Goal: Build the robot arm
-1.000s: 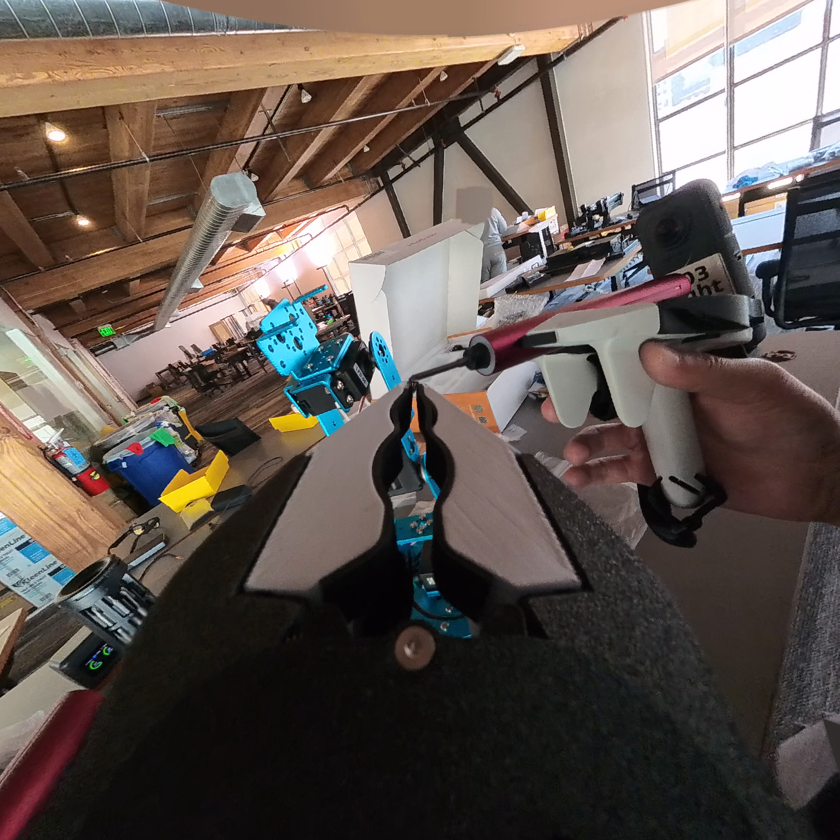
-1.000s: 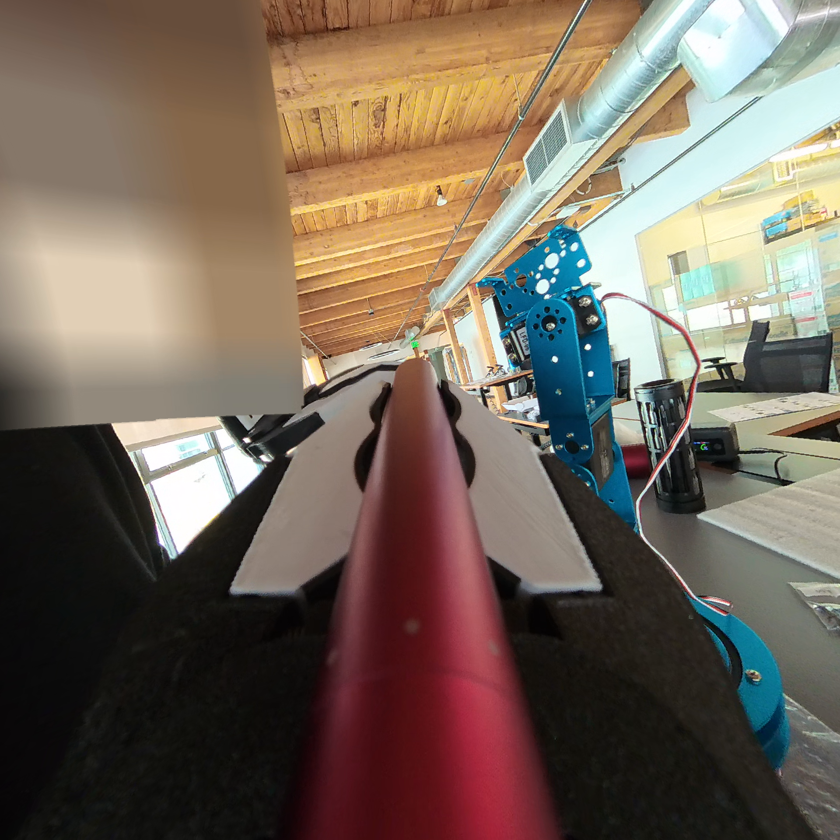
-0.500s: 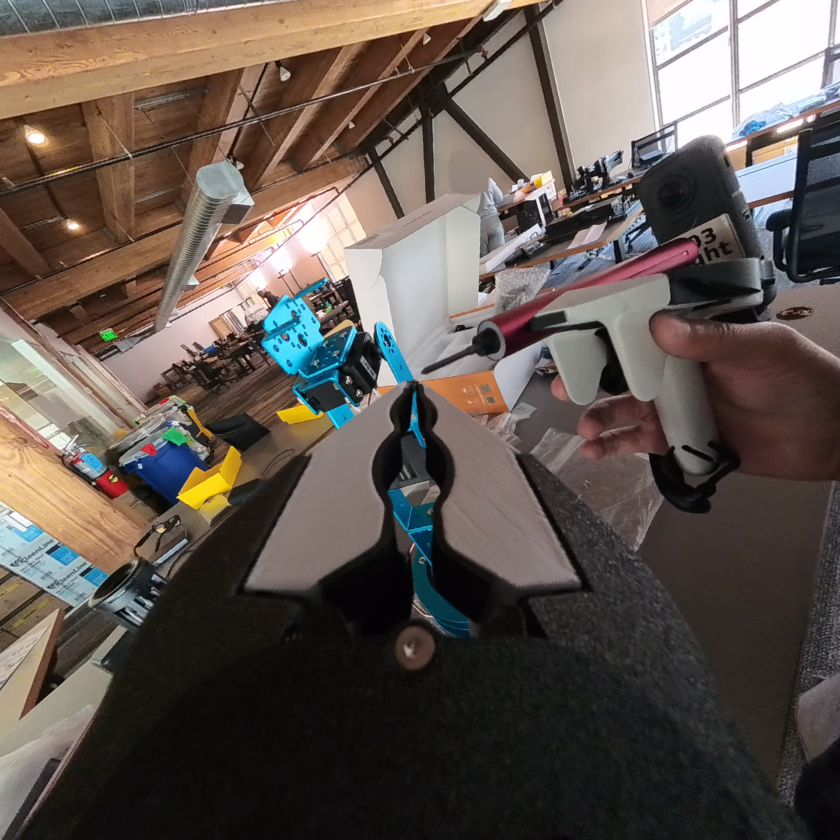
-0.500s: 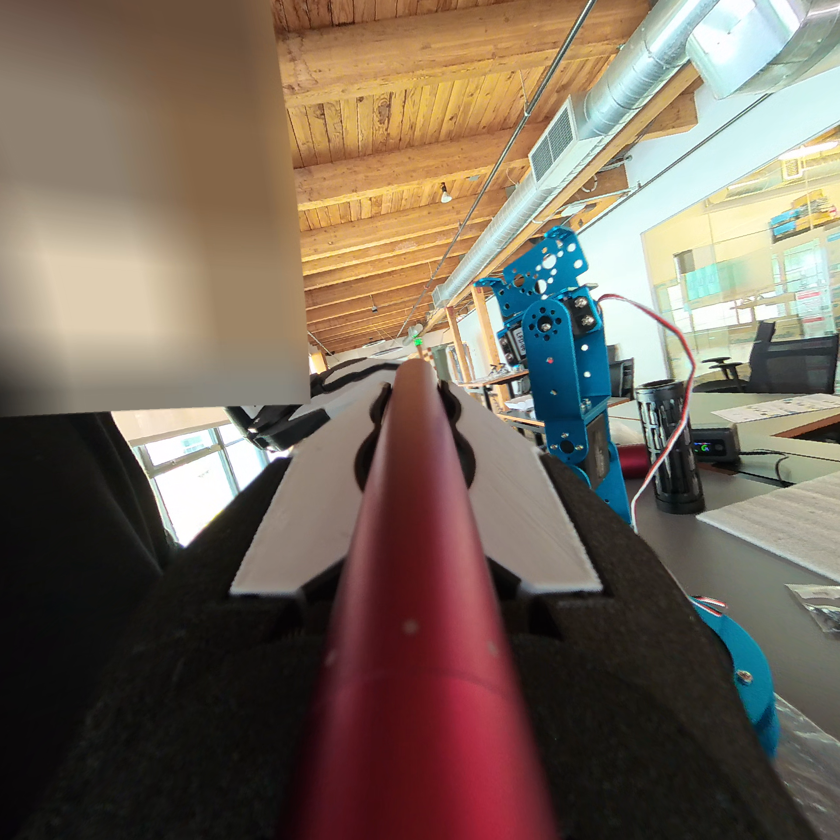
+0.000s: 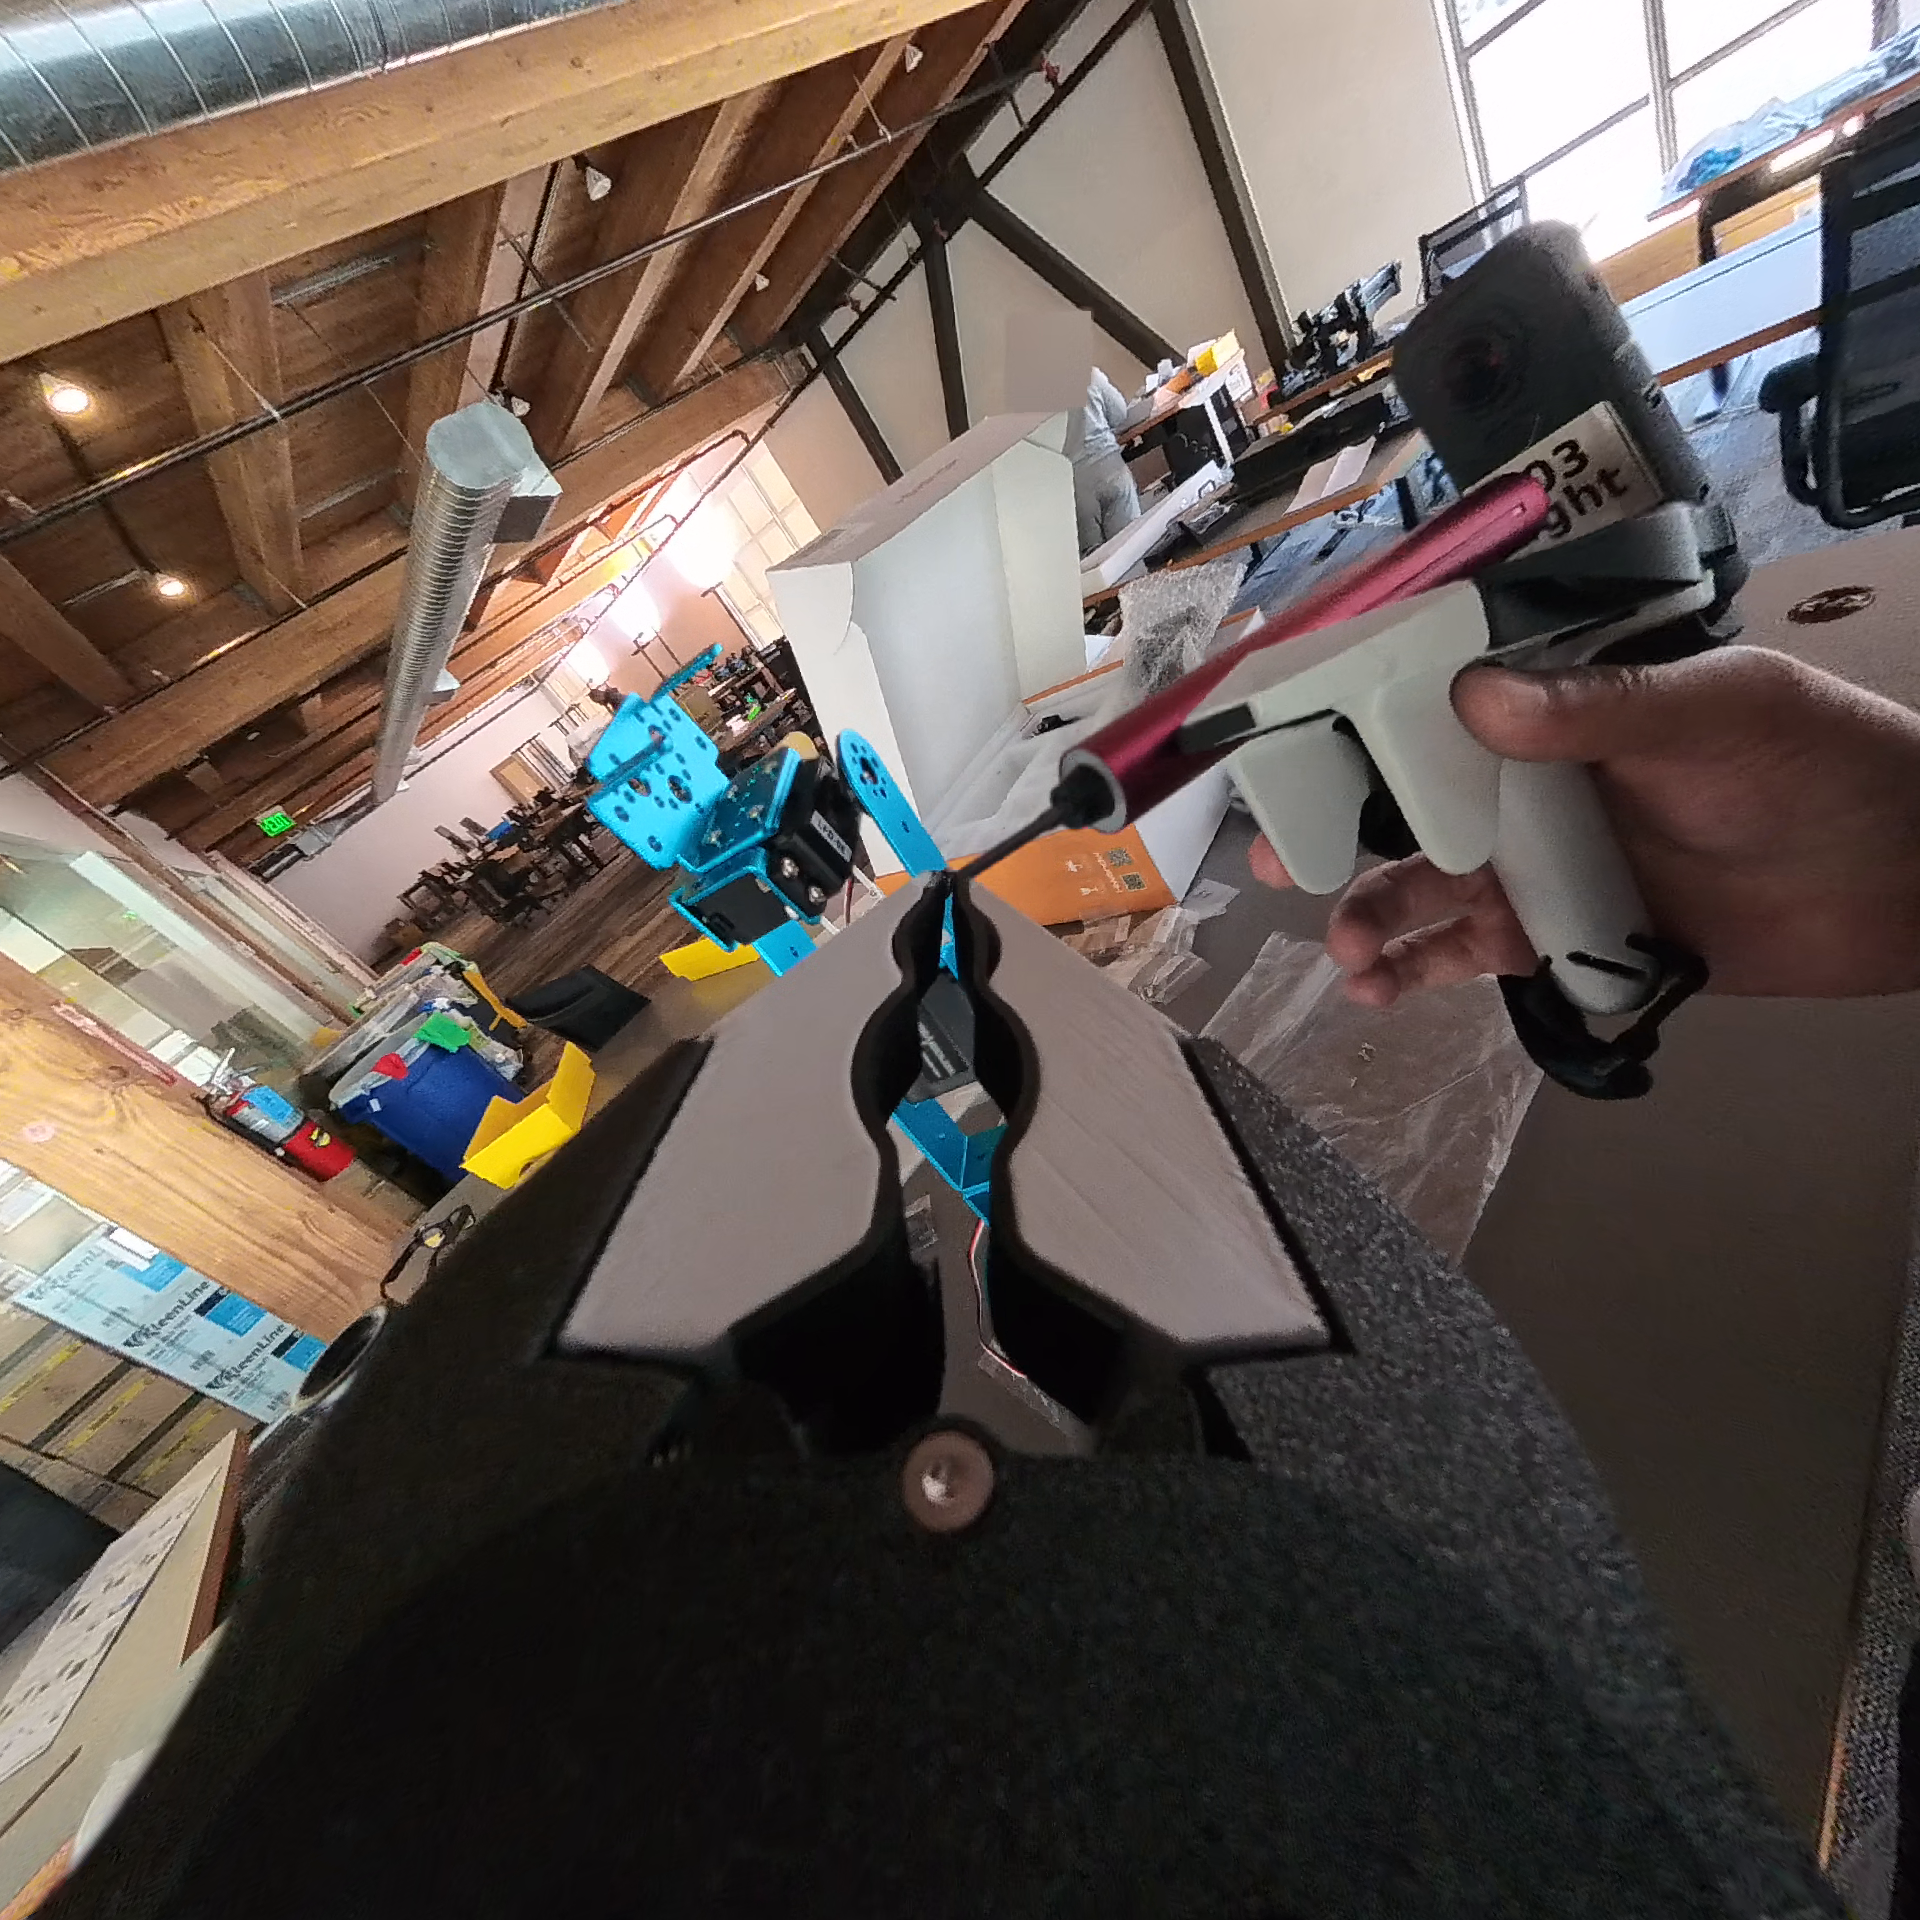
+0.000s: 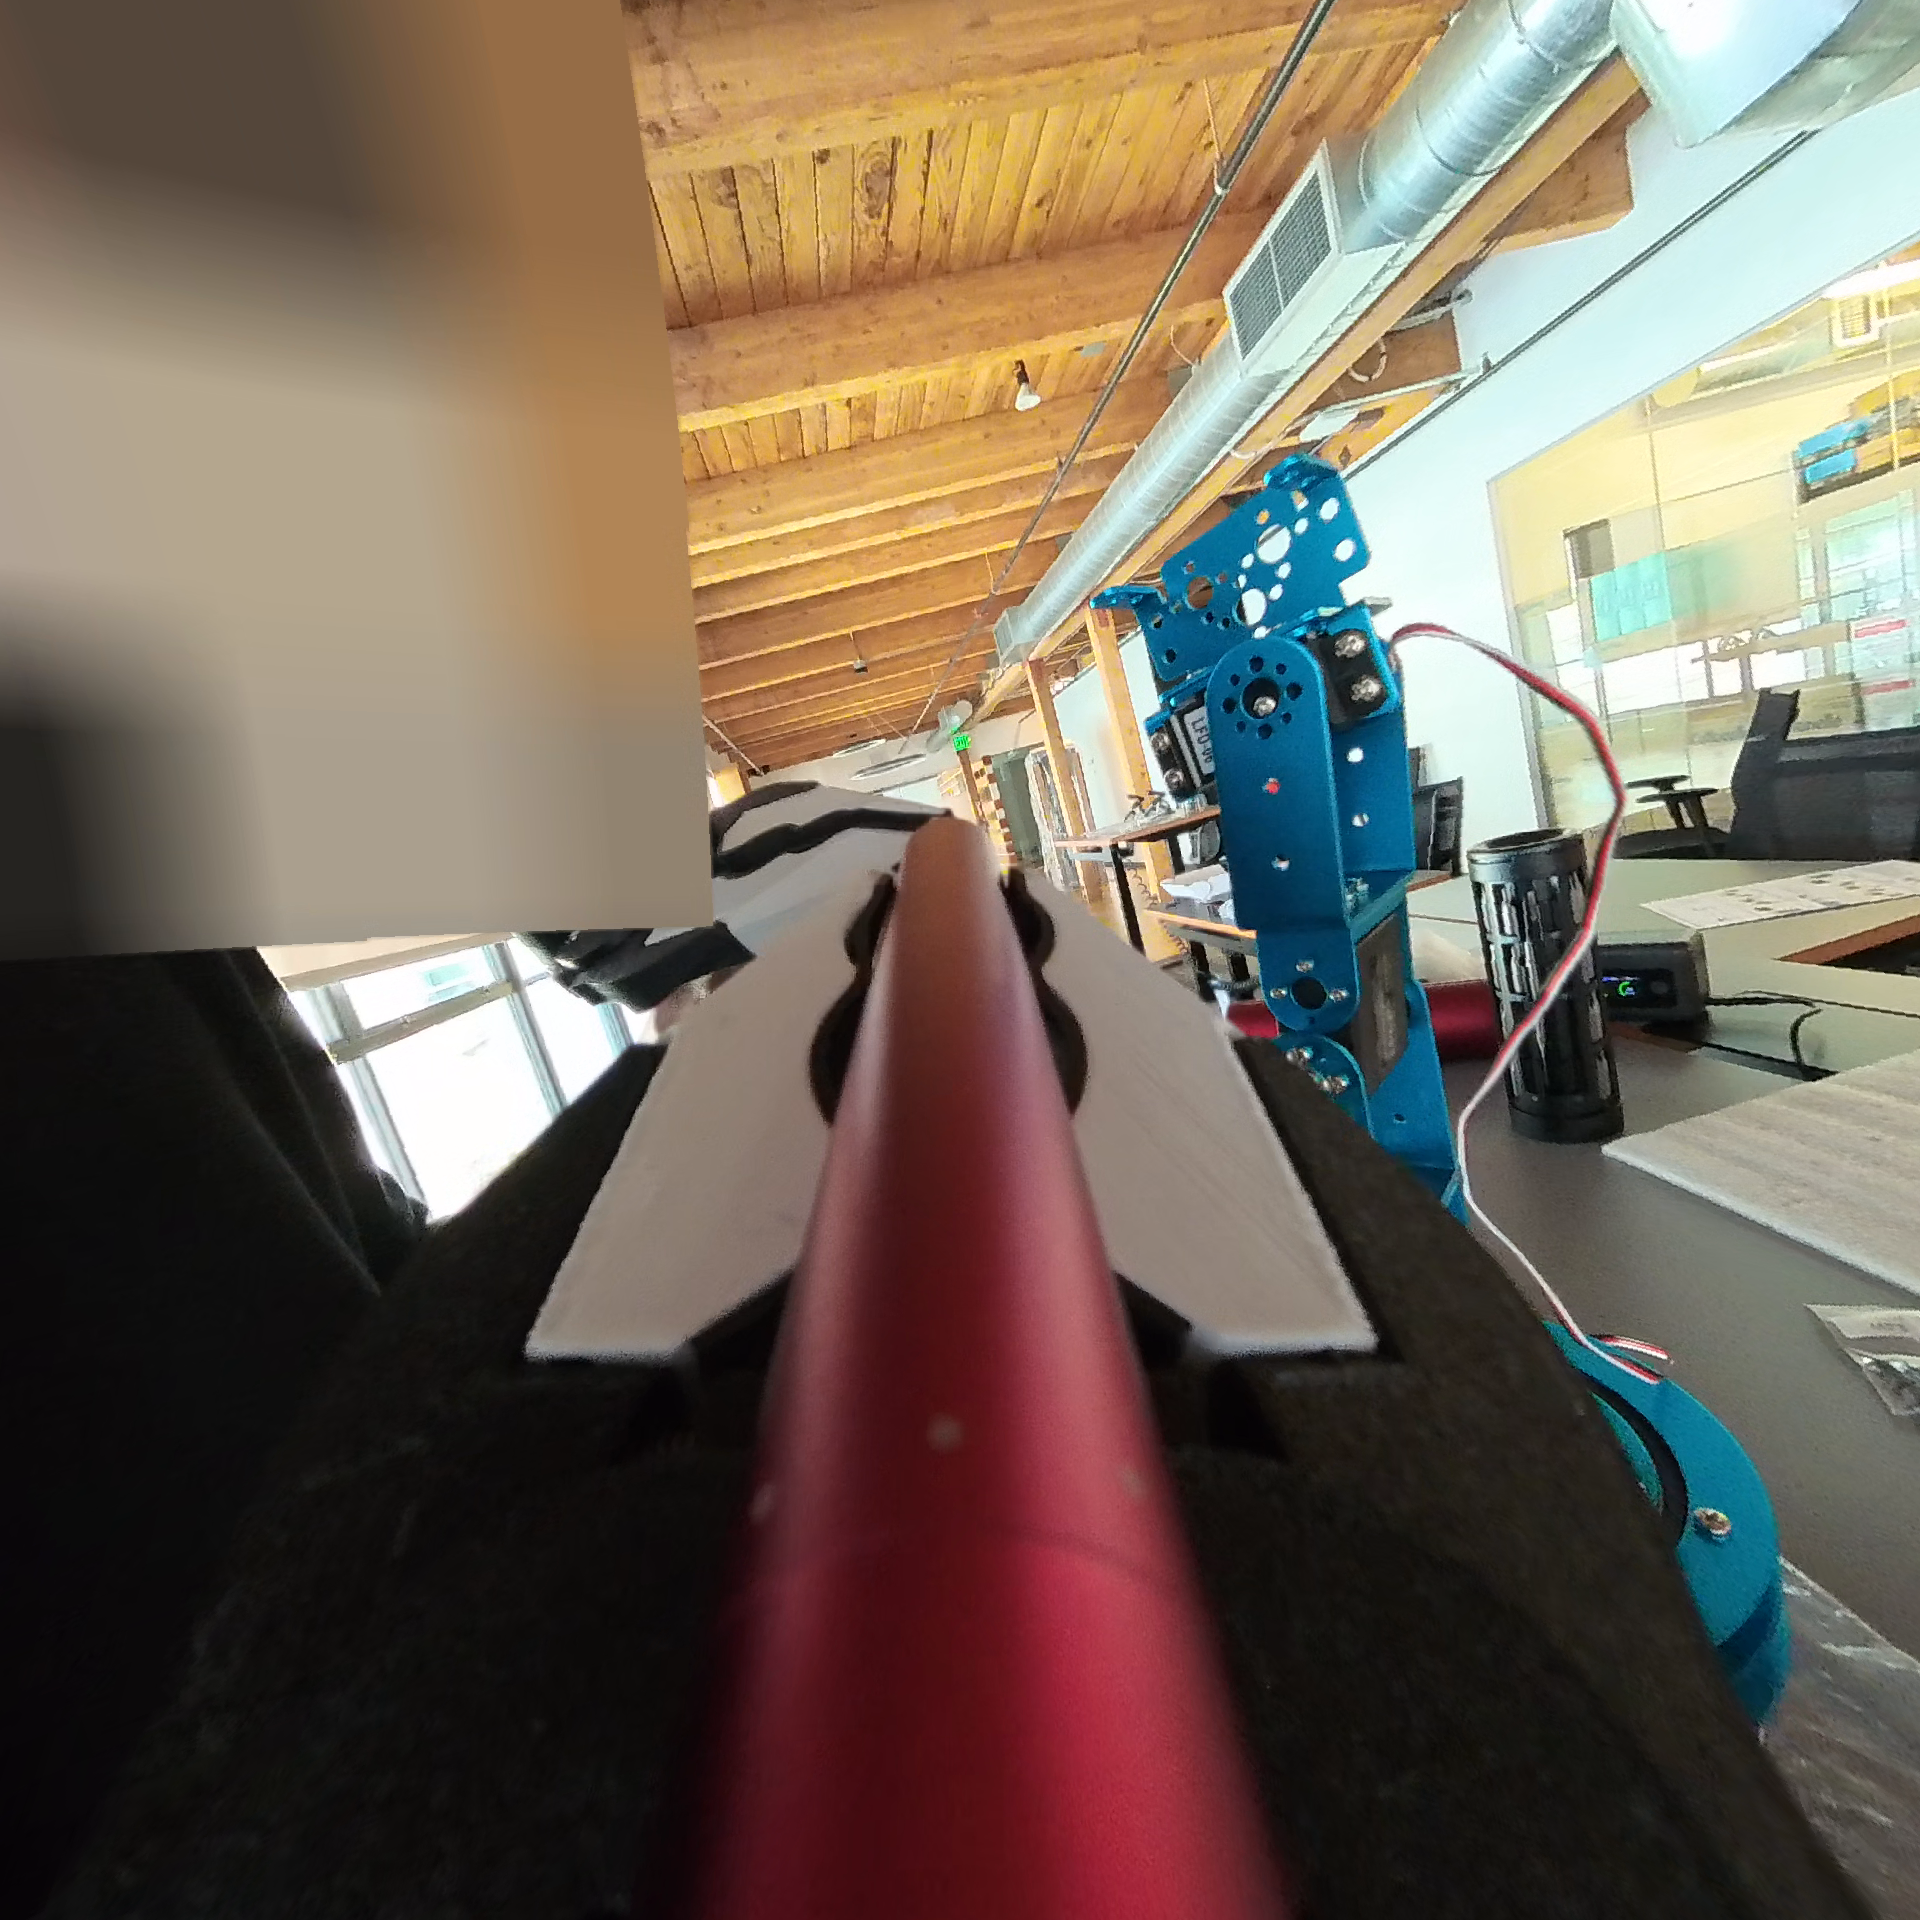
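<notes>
Far left on the brown table (image 5: 1714, 1299) stands a blue perforated-metal robot arm with black servos (image 5: 727, 821). In the middle, your left gripper (image 5: 943, 894) has its pale fingers pressed together at the tips. You cannot tell whether anything small is pinched there. Touching those tips, or just beside them, is the thin black bit of a slim red metal screwdriver (image 5: 1278, 665). Your right gripper (image 5: 1236, 717), held in your hand (image 5: 1714, 831) on the right, clamps its barrel lengthwise. The barrel looks light, stiff and smooth, so probably slippery. Mid-barrel seems the steadiest hold, and the fine bit may bend.
</notes>
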The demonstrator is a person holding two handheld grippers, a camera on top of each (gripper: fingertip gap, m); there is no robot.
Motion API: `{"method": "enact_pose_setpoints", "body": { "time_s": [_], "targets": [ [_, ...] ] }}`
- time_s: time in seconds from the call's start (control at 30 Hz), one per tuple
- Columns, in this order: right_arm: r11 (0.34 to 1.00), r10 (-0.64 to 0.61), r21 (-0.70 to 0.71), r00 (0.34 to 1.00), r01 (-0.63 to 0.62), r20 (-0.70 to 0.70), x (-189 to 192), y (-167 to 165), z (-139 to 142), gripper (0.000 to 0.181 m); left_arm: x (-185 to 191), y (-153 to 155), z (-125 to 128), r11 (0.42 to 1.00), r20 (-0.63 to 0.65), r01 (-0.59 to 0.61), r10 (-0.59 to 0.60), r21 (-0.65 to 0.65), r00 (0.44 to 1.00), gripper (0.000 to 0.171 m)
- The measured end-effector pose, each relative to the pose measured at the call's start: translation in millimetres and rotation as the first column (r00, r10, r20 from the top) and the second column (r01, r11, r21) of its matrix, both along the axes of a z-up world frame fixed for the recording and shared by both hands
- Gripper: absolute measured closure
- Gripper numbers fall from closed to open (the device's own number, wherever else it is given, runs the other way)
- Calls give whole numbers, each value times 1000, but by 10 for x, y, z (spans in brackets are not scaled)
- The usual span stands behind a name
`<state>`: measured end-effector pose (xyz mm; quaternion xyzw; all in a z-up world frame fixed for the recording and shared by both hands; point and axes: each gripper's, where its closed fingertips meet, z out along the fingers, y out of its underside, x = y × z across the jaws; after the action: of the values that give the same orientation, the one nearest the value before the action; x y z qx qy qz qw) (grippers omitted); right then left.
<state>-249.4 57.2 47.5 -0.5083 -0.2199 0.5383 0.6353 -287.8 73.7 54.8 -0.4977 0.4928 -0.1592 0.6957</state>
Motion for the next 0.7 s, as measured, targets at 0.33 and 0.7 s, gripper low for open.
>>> {"method": "enact_pose_setpoints", "body": {
  "time_s": [0.33,0.7],
  "targets": [
    [1000,2,2,1000,-2,-1,12,-7,-2,159,-7,14,-35,1000,-10,-6,6,-14,1000,171],
    [1000,6,9,1000,-6,26,12,-17,-15,159,-8,5,-63,999,-78,-11,15,48,997,171]
  ]
}}
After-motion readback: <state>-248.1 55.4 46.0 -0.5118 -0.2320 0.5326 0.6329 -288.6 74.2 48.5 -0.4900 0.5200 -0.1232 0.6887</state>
